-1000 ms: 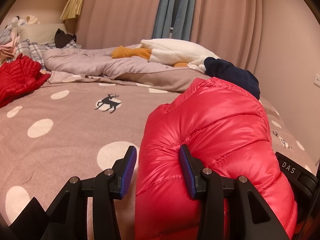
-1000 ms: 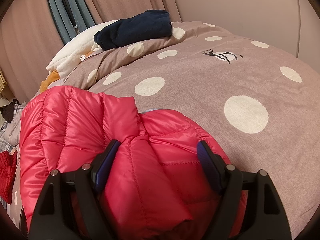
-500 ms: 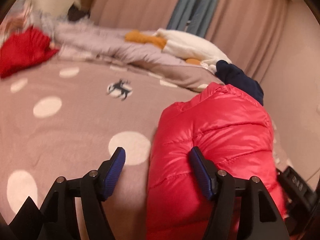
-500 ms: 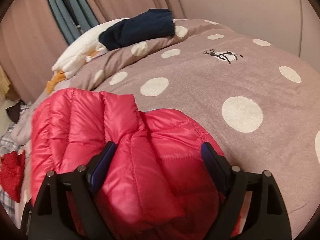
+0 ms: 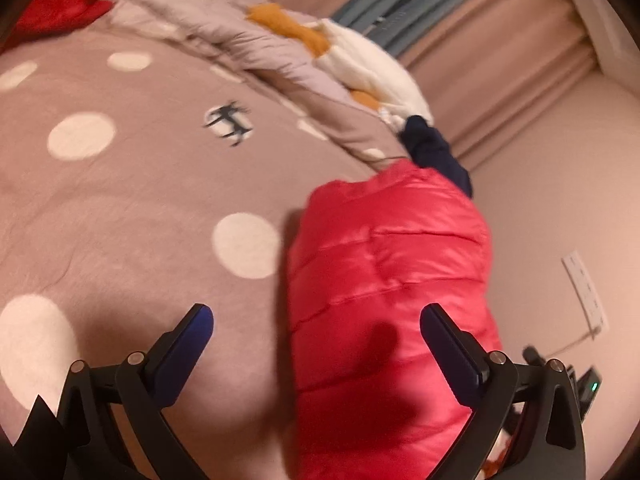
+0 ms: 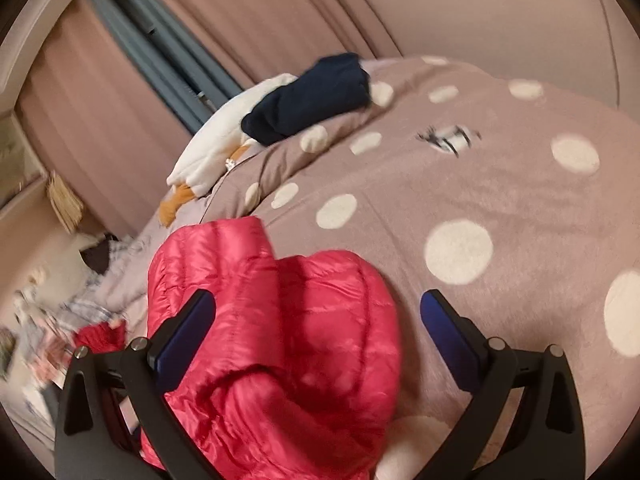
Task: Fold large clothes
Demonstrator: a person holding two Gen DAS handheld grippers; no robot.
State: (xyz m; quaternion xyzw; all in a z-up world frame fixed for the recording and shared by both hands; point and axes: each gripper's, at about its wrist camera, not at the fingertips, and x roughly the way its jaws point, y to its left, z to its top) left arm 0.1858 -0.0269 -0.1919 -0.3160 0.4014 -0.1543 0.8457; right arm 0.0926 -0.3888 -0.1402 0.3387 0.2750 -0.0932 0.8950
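The red puffer jacket (image 5: 392,280) lies folded in a bundle on the bed (image 5: 140,200), on a brown cover with pale dots. In the left wrist view it sits close to the bed's right-hand edge, where the wall drops away just beside it; its far end reaches a dark navy garment (image 5: 436,152) that lies against a white and orange plush toy (image 5: 360,64).

The left tongs (image 5: 316,320) are opening, jaws spread wide, holding nothing: the right finger overlaps the jacket's side in the picture, the left finger stands over bare cover.

The right tongs (image 6: 316,312) are also opening and grip nothing; the jacket (image 6: 272,320) bulges between them nearer the left finger, and the right finger is clear of it over the bed (image 6: 500,184).

Wide open cover stretches to the left of the jacket in the left view, as far as a crumpled grey quilt (image 5: 192,8) and a red garment (image 5: 60,0) at the far edge.
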